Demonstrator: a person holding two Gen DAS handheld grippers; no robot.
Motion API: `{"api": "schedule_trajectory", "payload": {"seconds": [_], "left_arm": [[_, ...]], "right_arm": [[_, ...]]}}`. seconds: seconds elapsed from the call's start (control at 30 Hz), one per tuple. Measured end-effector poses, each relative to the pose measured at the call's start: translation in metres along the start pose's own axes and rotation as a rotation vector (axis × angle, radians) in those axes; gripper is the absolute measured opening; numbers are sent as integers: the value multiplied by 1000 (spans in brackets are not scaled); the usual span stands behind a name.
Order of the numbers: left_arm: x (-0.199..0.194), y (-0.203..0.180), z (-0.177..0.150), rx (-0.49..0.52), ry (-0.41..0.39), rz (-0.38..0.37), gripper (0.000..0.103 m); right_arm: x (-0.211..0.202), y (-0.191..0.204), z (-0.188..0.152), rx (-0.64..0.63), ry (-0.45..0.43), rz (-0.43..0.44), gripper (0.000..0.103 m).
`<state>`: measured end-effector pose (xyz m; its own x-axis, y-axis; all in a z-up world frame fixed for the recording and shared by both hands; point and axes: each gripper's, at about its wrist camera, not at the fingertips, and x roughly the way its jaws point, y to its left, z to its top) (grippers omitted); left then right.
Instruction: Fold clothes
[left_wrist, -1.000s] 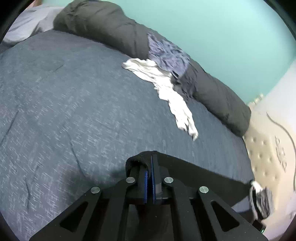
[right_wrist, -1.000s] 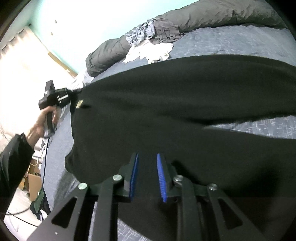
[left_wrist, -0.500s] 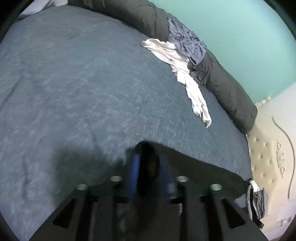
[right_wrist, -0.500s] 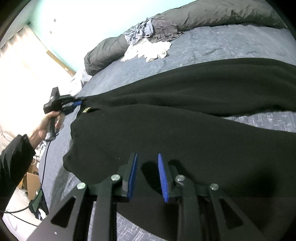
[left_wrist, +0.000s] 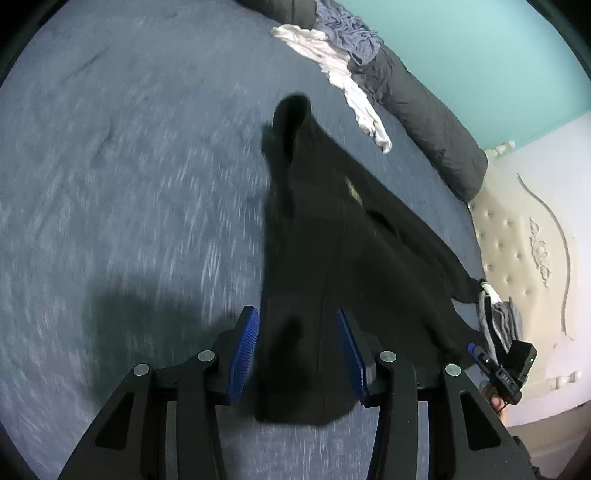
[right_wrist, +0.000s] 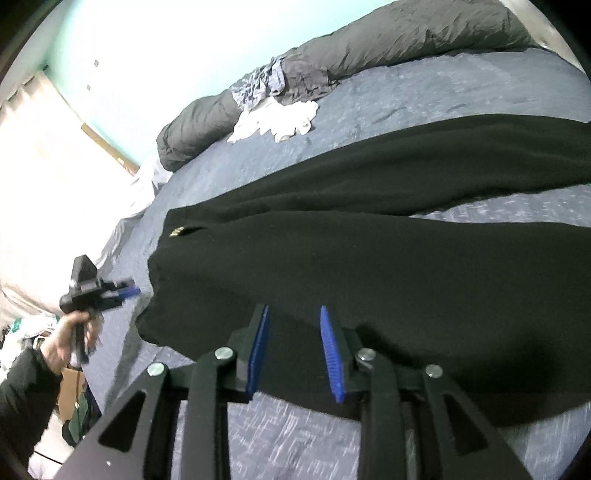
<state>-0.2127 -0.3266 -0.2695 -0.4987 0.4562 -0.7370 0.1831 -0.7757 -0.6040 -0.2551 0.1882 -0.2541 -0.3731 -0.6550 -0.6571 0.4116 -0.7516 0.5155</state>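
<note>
Black garment (right_wrist: 369, 266) lies spread on the blue-grey bed (left_wrist: 129, 166), doubled lengthwise so one dark layer lies over another; a small gold label (right_wrist: 180, 231) shows near its left end. Whether this is a mid-stage fold or simply how it was laid down, one moment cannot settle.

Left gripper (left_wrist: 299, 354): jaws released, wide apart, with a narrow end of the garment lying between them but not pinched. Right gripper (right_wrist: 293, 350): jaws released, hovering at the near long edge of the cloth, holding nothing.

Handling judgement: fabric looks like a thick knit or fleece, soft and limp, moderately weighty, not slippery or fragile. It will sag and drag if lifted by a single point. Best purchase is at corners or along a doubled edge, one gripper at each end, pinching through both layers so they travel together.

White garment (left_wrist: 343, 79) and blue-grey crumpled garment (left_wrist: 347, 31) lie well apart, against the dark rolled duvet (left_wrist: 436, 122).
</note>
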Motion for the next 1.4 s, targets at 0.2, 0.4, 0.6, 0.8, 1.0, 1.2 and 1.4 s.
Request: {"api": "schedule_trajectory", "payload": {"seconds": [0.2,0.4,0.6,0.8,1.0,1.2,1.4], "left_arm": [[1,5,-36,-25,16,-9,48],[-12,22,-37,-66,-54,52,47],[1,18,-38,-20,0,122,46],[13,-5,-41,24,24,65,46],[21,-28,-39,51,30,-35,46],[22,-45,-43,84,55,-78,16],[20,-70,-56,132,92,-120,16]], "right_arm": [[-17,9,-15,7,-6,0,33],[-22,13,-19,20,-11,6,35],[-25,16,-21,27,-16,9,37],[-25,19,-21,24,-12,19,37],[-24,18,-22,41,-13,24,37],[-25,17,-21,50,-17,25,37],[-25,17,-21,57,-15,26,37]]}}
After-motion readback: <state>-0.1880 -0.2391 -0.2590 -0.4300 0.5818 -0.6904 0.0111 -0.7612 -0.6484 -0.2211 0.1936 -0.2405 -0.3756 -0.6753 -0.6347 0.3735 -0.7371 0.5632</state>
